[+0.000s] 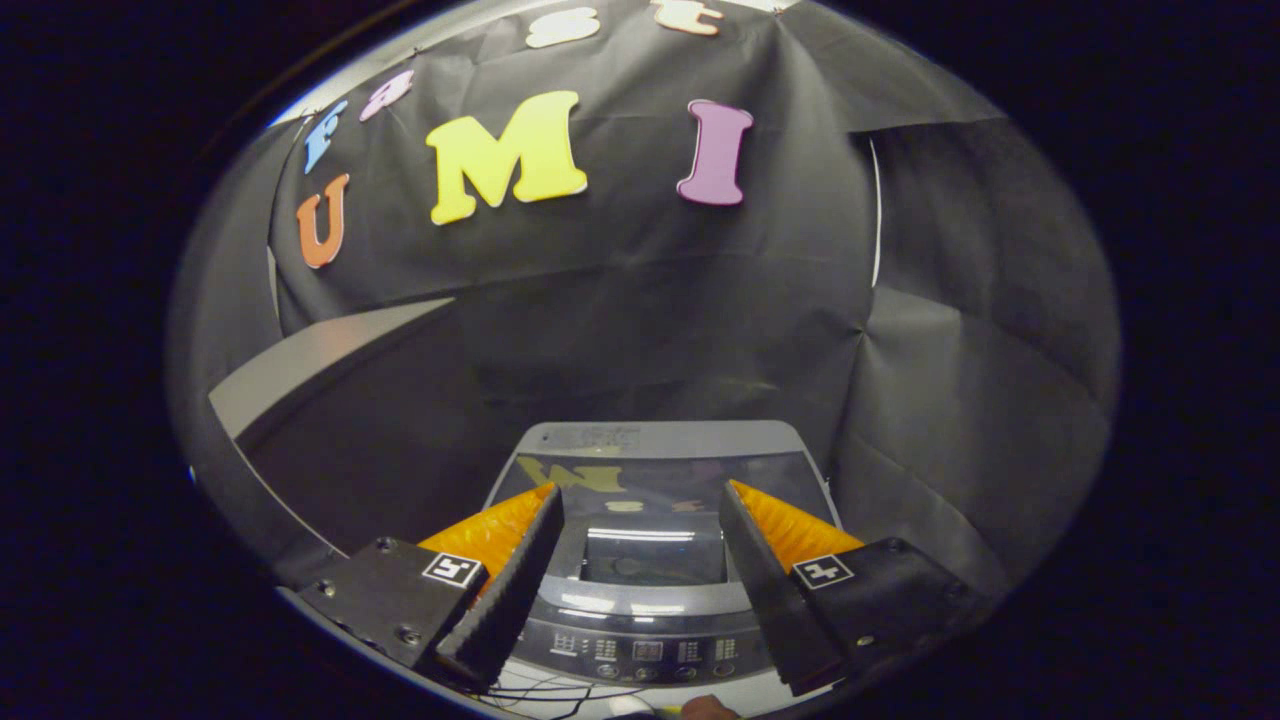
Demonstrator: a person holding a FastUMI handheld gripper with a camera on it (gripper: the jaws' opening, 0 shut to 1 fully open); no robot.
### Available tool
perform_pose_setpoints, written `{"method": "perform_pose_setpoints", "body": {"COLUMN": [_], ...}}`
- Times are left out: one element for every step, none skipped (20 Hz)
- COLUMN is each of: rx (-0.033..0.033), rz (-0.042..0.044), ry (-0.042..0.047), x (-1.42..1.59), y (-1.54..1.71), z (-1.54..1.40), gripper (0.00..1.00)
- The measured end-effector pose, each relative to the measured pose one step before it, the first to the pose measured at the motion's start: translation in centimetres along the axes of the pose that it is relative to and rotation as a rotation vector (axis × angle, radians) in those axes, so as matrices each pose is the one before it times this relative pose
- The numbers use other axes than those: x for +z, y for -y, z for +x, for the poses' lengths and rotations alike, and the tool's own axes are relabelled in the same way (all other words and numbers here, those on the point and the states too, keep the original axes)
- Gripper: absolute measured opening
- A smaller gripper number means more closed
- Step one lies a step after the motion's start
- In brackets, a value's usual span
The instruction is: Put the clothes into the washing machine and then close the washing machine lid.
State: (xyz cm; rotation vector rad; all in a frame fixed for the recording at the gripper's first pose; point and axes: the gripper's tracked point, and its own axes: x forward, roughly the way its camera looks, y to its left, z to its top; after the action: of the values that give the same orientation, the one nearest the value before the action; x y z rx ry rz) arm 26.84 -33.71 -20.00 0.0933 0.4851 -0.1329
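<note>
A grey top-loading washing machine (655, 440) stands below and ahead of my gripper (640, 500). Its dark glass lid (650, 480) lies flat and shut over the tub, reflecting the booth wall. The control panel (650, 650) with its rows of buttons runs along the near side, between my fingers. My gripper hangs above the machine, open, nothing held between its two black and orange fingers (505, 560). No clothes are in sight.
Black cloth walls close in behind and to the right of the machine. A grey ledge (320, 360) slants along the left wall. Thin black cables (540, 695) lie on a white surface just under the control panel.
</note>
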Motion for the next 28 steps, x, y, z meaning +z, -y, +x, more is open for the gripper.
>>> {"method": "perform_pose_setpoints", "body": {"rx": [-0.00758, -0.01248, -0.00617, 0.00080, 0.00039, 0.00060, -0.00829, -0.00563, -0.00872, -0.00366, -0.00422, -0.00079, 0.00044, -0.00996, -0.01413, -0.00564, 0.00359, 0.00439, 0.00089, 0.00606, 0.00176, 0.00534, -0.00337, -0.00406, -0.00510, 0.00213, 0.01113, 0.01452], "rz": [0.00855, 0.00540, 0.00575, 0.00600, 0.00118, -0.00160, -0.00671, -0.00443, -0.00121, 0.00420, 0.00763, 0.00598, 0.00161, -0.00892, -0.00746, -0.00327, -0.00275, -0.00305, -0.00042, -0.00033, 0.00353, 0.00672, 0.00618, 0.00142, 0.00061, 0.00233, -0.00241, -0.00730], "ry": [0.02058, 0.01649, 0.02030, 0.03260, 0.02873, 0.02526, 0.03220, 0.02868, 0.02583, 0.01152, 0.00788, 0.01247, 0.01733, 0.01201, 0.02119, 0.01194, 0.00914, 0.01470, 0.01694, 0.01122, 0.00756, 0.00832, 0.01160, -0.00240, 0.00435, 0.00281, 0.00235, 0.00626], "x": [0.361, 0.379, 0.310, 0.682, 0.451, 0.312, 0.299, 0.390, 0.188, -0.048, 0.106, 0.428, 0.757, 0.474, 0.677, 0.641, 0.546, 0.566, 0.579, 0.323, -0.003, 0.106, 0.102, -0.140, -0.367, -0.154, -0.346, -0.026], "y": [-0.638, -0.457, -0.739, -1.049, -0.868, -0.791, -0.426, -0.354, -0.426, -0.263, -0.393, -0.349, -0.377, 0.227, 0.026, 0.123, -0.120, 0.002, 0.340, 0.055, 0.174, 0.236, 0.382, 0.457, 0.414, 0.467, 0.058, 0.287], "z": [-1.287, -1.420, -1.981, -2.521, -2.262, -2.242, -2.709, -2.298, -2.741, -2.526, -2.613, -2.404, -2.281, -1.968, -2.142, -1.735, -2.421, -1.723, -1.529, -1.415, -1.442, -1.402, -1.315, -1.264, -1.470, -1.289, -1.556, -1.344], "gripper": [0.98, 0.98, 0.98, 0.98, 0.98, 0.98, 0.98, 0.98, 0.98, 0.98, 0.98, 0.98, 0.98, 0.98, 0.98, 0.98, 0.98, 0.98, 0.98, 0.98, 0.98, 0.98, 0.98, 0.98, 0.98, 0.99, 0.98, 0.98]}}
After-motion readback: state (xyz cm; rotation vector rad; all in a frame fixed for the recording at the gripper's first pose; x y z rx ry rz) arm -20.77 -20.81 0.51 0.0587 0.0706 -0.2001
